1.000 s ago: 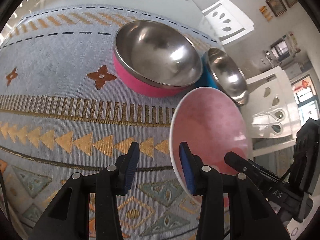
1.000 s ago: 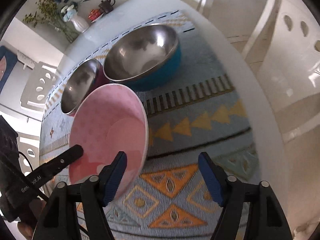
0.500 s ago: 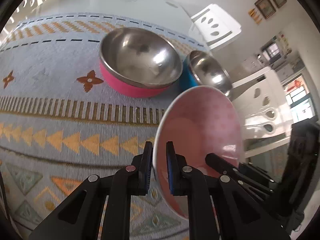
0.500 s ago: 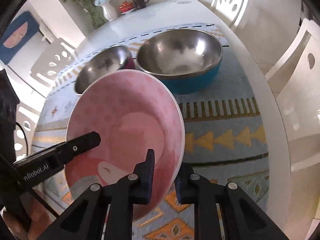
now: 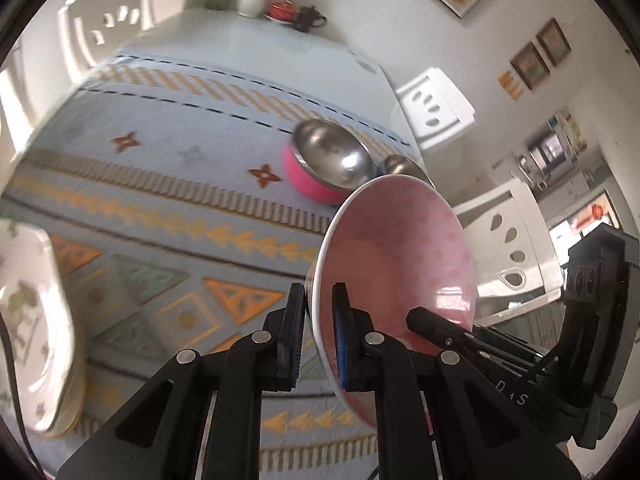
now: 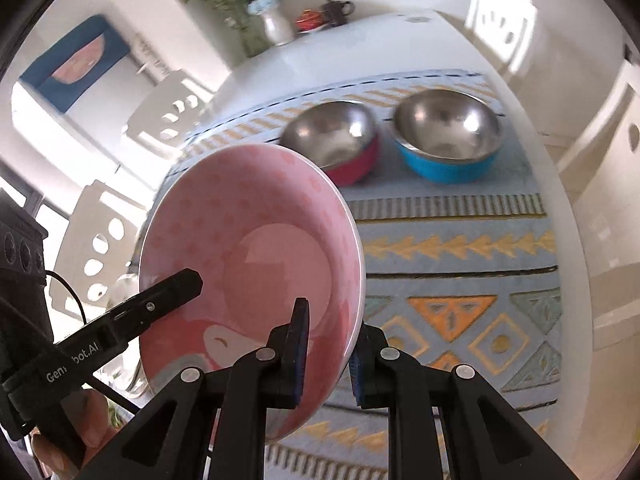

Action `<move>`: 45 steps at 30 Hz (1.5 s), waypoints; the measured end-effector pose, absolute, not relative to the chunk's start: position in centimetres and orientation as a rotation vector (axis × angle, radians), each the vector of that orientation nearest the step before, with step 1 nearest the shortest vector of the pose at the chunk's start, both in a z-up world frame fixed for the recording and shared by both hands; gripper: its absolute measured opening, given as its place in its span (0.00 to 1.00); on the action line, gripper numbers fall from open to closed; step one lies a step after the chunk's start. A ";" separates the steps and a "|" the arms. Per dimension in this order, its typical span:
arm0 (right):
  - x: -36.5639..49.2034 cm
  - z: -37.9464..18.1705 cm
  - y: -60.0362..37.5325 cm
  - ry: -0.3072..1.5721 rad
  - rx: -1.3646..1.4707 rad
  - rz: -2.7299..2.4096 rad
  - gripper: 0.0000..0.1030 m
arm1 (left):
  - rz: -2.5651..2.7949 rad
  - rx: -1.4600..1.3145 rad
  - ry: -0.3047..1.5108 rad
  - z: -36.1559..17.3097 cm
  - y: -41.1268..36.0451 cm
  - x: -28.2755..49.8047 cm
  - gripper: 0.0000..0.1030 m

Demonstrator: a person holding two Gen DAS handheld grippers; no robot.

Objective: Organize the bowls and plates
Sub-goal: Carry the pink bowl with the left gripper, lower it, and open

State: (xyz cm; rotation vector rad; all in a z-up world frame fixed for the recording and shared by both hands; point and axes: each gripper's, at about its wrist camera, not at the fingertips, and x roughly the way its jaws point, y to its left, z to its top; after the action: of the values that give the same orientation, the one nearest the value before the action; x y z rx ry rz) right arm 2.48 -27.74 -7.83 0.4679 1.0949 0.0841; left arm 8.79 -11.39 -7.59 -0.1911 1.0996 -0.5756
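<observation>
A pink plate (image 5: 396, 264) with a cartoon print hangs tilted above the patterned cloth. My left gripper (image 5: 318, 320) is shut on its near left rim. My right gripper (image 6: 328, 344) is shut on the opposite rim of the same pink plate (image 6: 256, 248). Each gripper shows in the other's view: the right gripper (image 5: 440, 332) behind the plate, the left gripper (image 6: 172, 288) across its face. A steel bowl with a pink outside (image 6: 336, 140) and a steel bowl with a blue outside (image 6: 448, 136) stand side by side farther back on the cloth.
A white patterned plate (image 5: 36, 320) lies at the cloth's near left. A vase of flowers (image 6: 276, 24) and a dark teapot (image 6: 336, 10) stand at the table's far end. White chairs (image 5: 436, 108) ring the table. A hand (image 6: 60, 440) holds the left gripper.
Both grippers closed from open onto the pink plate's rim, then rose with it. The plate left the cloth and the two steel bowls now look farther away.
</observation>
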 end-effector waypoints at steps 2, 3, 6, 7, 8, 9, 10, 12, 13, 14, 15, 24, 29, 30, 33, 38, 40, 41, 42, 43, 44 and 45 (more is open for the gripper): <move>2.7 -7.6 -26.6 1.121 0.450 0.109 0.16 | -0.547 -0.180 1.093 -7.5 -10.5 8.4 0.10; 2.7 -7.8 -26.2 1.132 0.450 0.120 0.16 | -0.535 -0.182 1.093 -7.6 -10.0 8.2 0.10; 3.0 -8.7 -24.5 1.165 0.429 0.139 0.17 | -0.502 -0.201 1.121 -8.7 -8.9 8.1 0.10; 3.2 -9.1 -24.1 1.183 0.424 0.144 0.17 | -0.493 -0.207 1.133 -9.2 -8.7 8.0 0.10; 3.3 -9.6 -23.9 1.198 0.426 0.147 0.17 | -0.486 -0.215 1.143 -9.7 -8.3 7.9 0.10; 3.3 -10.0 -23.7 1.213 0.429 0.148 0.17 | -0.481 -0.219 1.151 -10.2 -8.2 7.8 0.10; 3.3 -10.5 -23.5 1.226 0.430 0.147 0.17 | -0.478 -0.219 1.163 -10.7 -8.1 7.8 0.10; 3.4 -11.3 -23.3 1.245 0.422 0.140 0.17 | -0.476 -0.218 1.177 -11.5 -7.8 7.5 0.10; 3.4 -11.7 -23.2 1.253 0.417 0.137 0.17 | -0.474 -0.217 1.181 -12.0 -7.9 7.6 0.10; 3.3 -12.1 -23.0 1.262 0.411 0.130 0.18 | -0.474 -0.211 1.189 -12.6 -8.1 7.7 0.10; 3.3 -12.5 -23.0 1.268 0.406 0.124 0.18 | -0.474 -0.208 1.199 -13.0 -8.3 7.7 0.10; 3.5 -15.4 -24.0 1.344 0.472 0.090 0.19 | -0.475 -0.216 1.270 -15.3 -8.9 8.1 0.10; 3.1 -15.2 -24.5 1.346 0.496 0.090 0.19 | -0.454 -0.215 1.293 -15.6 -8.5 8.2 0.10; 3.1 -15.0 -24.7 1.339 0.498 0.094 0.19 | -0.458 -0.228 1.289 -15.5 -8.3 8.2 0.11; 2.8 -14.3 -25.2 1.318 0.491 0.093 0.19 | -0.459 -0.223 1.274 -14.9 -8.0 8.2 0.11; 2.9 -13.3 -25.8 1.295 0.491 0.084 0.19 | -0.449 -0.191 1.235 -13.7 -7.9 8.1 0.12; 2.9 -12.8 -26.1 1.283 0.486 0.076 0.19 | -0.435 -0.169 1.209 -12.9 -7.8 8.0 0.12; 3.0 -12.4 -26.2 1.277 0.483 0.073 0.19 | -0.426 -0.157 1.195 -12.5 -7.7 8.0 0.12; 3.1 -12.1 -26.3 1.271 0.482 0.073 0.19 | -0.421 -0.146 1.183 -12.1 -7.6 8.0 0.12; 3.0 -11.7 -26.6 1.262 0.482 0.073 0.19 | -0.417 -0.138 1.172 -11.7 -7.6 8.0 0.12; 3.0 -11.3 -26.8 1.257 0.485 0.076 0.19 | -0.415 -0.131 1.158 -11.2 -7.5 8.0 0.12; 3.0 -10.8 -26.9 1.247 0.478 0.074 0.19 | -0.412 -0.122 1.145 -10.7 -7.5 8.0 0.12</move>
State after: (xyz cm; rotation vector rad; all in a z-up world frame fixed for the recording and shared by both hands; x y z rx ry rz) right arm 3.05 -26.92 -10.83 0.4777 1.2469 0.0735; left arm 8.00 -7.52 -10.74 -0.1216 1.1448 -0.4119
